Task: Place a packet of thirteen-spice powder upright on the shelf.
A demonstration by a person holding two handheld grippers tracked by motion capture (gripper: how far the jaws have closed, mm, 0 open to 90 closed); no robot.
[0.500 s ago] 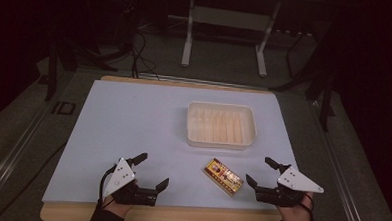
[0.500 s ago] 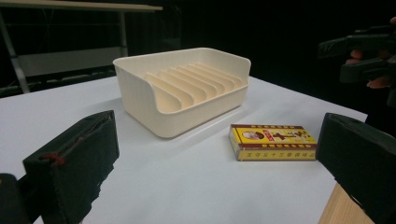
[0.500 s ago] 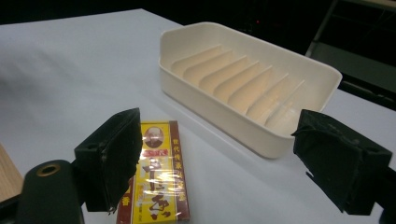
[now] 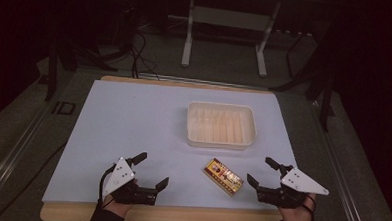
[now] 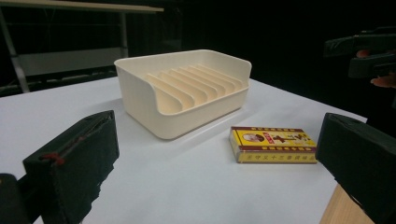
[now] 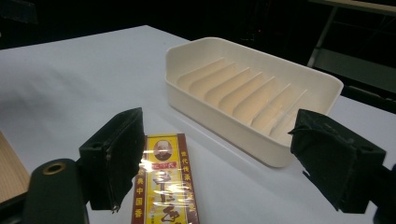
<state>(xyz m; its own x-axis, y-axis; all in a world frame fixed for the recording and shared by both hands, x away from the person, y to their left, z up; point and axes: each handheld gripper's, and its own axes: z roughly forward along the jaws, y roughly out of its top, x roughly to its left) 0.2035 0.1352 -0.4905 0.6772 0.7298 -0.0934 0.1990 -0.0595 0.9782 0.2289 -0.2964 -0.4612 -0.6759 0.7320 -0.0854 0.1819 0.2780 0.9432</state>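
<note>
A flat yellow and red box [image 4: 223, 177] lies on the white table top [image 4: 133, 123], just in front of a cream ribbed tray [image 4: 220, 140]. My left gripper [image 4: 152, 169] rests near the front edge at the left, open and holding nothing. My right gripper [image 4: 261, 170] rests at the right, open, with the box close to its left jaw but not pressed. In the left gripper view the tray [image 5: 140, 98] and the box [image 5: 273, 144] sit ahead of my open left gripper [image 5: 219, 140]. The right gripper view has the box [image 6: 166, 186] by the left jaw and the tray [image 6: 210, 107] beyond.
The table's wooden front edge [image 4: 179, 217] runs just below both hands. A metal stand [image 4: 228, 22] rises on the dark floor behind the table. My right gripper [image 5: 369, 51] appears at the upper right of the left gripper view.
</note>
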